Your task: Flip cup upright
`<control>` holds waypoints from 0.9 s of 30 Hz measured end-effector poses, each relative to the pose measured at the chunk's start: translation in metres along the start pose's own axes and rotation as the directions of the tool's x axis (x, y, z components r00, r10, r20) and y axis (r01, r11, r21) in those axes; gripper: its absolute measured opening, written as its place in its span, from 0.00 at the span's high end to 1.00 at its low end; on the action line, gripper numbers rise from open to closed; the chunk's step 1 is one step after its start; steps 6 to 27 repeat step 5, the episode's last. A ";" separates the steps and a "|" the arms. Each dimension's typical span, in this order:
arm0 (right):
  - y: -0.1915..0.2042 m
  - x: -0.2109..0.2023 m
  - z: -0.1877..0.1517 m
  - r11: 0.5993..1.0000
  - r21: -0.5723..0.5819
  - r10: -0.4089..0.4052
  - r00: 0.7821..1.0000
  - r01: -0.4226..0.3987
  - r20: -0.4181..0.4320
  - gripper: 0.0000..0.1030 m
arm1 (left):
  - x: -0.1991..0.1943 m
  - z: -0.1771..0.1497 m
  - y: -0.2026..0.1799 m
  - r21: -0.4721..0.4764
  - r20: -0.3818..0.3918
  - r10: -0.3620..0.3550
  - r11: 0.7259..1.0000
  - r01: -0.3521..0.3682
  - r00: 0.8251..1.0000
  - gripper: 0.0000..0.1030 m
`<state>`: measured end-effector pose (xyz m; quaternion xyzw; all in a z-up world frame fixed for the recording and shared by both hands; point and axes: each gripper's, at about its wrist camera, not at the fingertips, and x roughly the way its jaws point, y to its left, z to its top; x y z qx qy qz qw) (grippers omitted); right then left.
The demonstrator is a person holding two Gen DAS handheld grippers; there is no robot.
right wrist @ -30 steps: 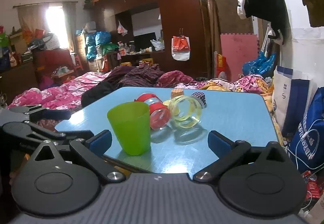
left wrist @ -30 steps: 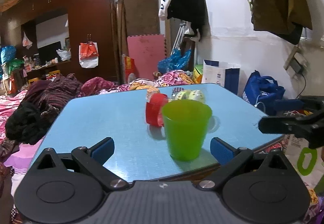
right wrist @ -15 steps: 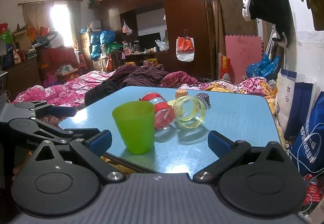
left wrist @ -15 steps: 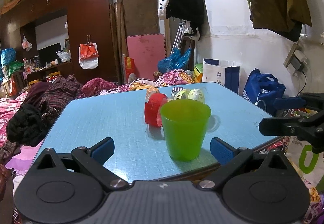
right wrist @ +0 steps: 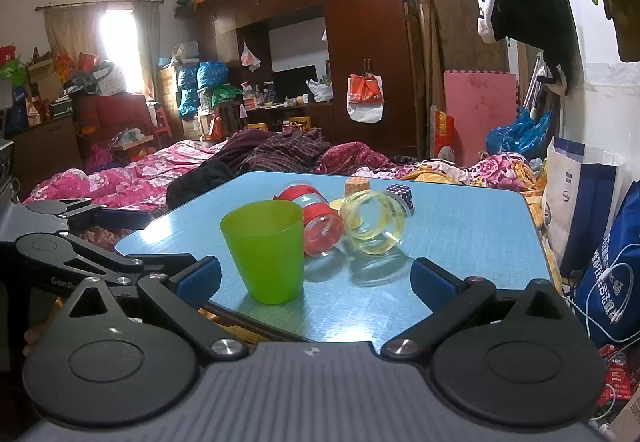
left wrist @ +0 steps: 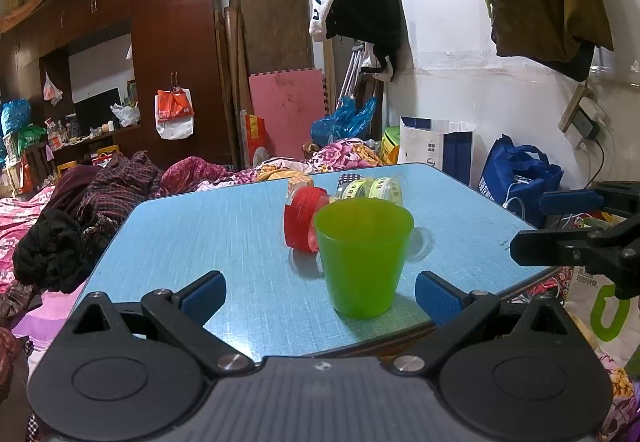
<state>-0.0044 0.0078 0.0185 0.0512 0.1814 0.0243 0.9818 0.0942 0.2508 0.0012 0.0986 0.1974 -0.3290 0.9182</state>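
Item: translucent green plastic cup (left wrist: 363, 256), stood mouth-up near the blue laminate counter (left wrist: 208, 242) front edge, beside toppled jars; left claw (left wrist: 320, 292) and right claw (right wrist: 316, 278) both spread, empty; flip judged done, best withdrawn straight back, avoiding contact.

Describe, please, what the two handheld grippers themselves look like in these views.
Both are alike. The left gripper and right gripper have matte black linkage arms with silver pivot screws, two round black discs and a ribbed grey body. Their fingers carry blue pads. Seen from the right wrist, the left one shows partial white lettering, "Gen R". No cables or sleeves show.
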 end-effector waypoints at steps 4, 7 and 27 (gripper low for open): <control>-0.001 0.000 0.000 1.000 0.000 0.001 1.000 -0.001 0.000 0.01 | 0.000 0.000 0.000 -0.004 0.000 0.000 1.000 0.000 1.000 0.01; -0.001 0.000 0.000 1.000 -0.001 0.001 1.000 -0.001 0.000 0.01 | 0.000 0.000 -0.001 -0.006 -0.002 -0.003 1.000 0.003 1.000 0.01; -0.001 0.000 0.000 1.000 -0.001 0.001 1.000 -0.001 0.000 0.01 | 0.000 0.000 -0.001 -0.006 -0.002 -0.003 1.000 0.003 1.000 0.01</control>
